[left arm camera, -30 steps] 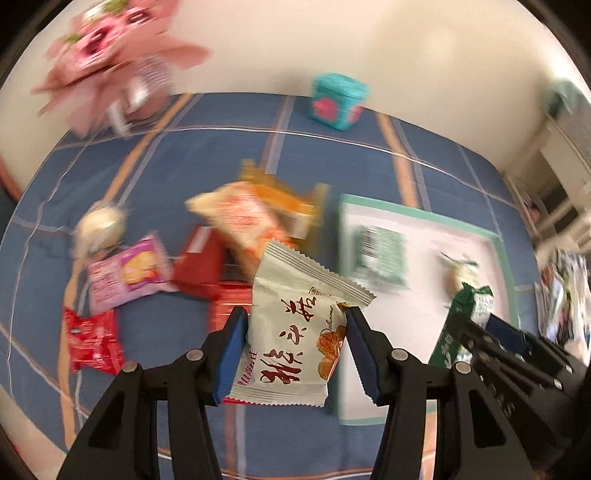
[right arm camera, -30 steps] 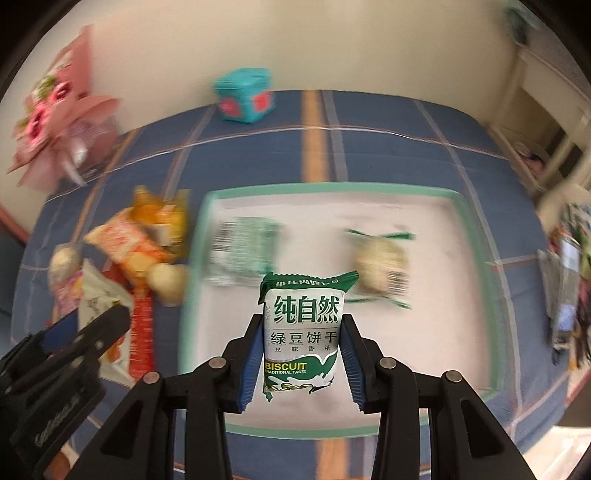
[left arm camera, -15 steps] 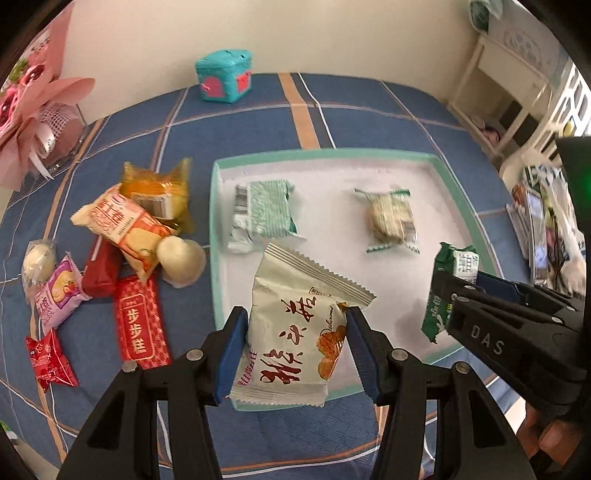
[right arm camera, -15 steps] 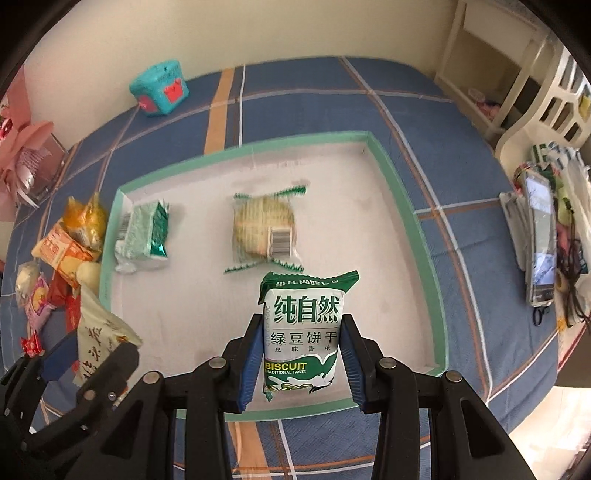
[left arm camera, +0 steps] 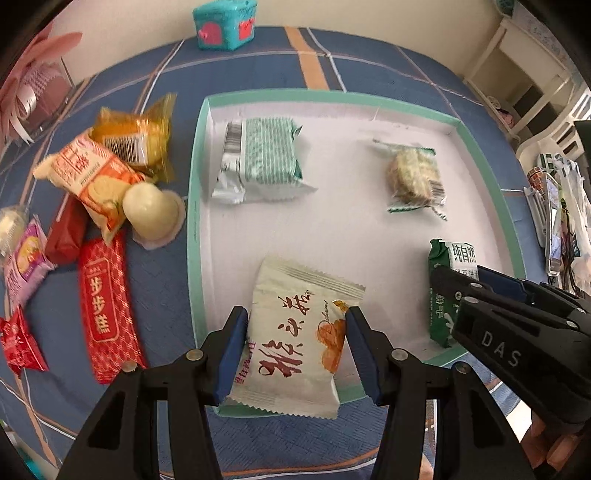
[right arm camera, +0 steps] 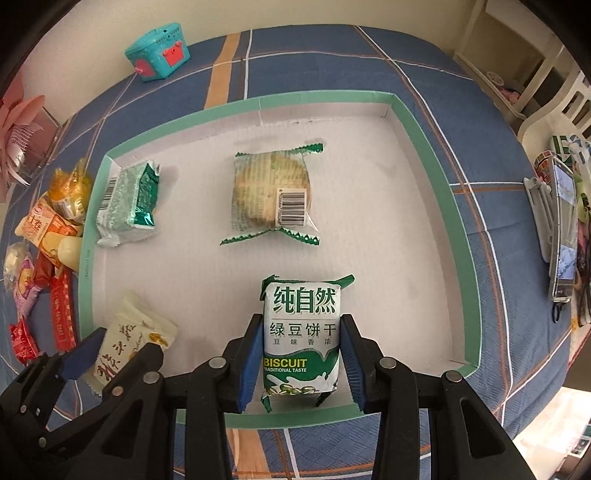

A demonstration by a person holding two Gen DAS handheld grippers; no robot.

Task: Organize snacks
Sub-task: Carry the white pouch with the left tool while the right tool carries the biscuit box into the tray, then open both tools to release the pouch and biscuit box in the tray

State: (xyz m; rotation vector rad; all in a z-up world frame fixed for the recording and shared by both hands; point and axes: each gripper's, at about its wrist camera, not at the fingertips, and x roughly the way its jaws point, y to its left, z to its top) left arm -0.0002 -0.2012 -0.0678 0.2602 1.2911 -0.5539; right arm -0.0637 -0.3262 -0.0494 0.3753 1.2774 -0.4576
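Observation:
My left gripper is shut on a cream snack packet with red characters, held over the near left part of the green-rimmed white tray. My right gripper is shut on a green and white biscuit packet, held over the tray's near edge. In the tray lie a green striped packet and a clear-wrapped round biscuit; both also show in the right wrist view. Each gripper shows in the other's view.
Several loose snacks lie on the blue plaid cloth left of the tray: an orange packet, a yellow one, a red bar, a round white sweet. A teal box stands at the back. A phone lies right.
Both grippers have moved closer and lower over the tray with their packets still held. The left view swung from the snack pile to the tray.

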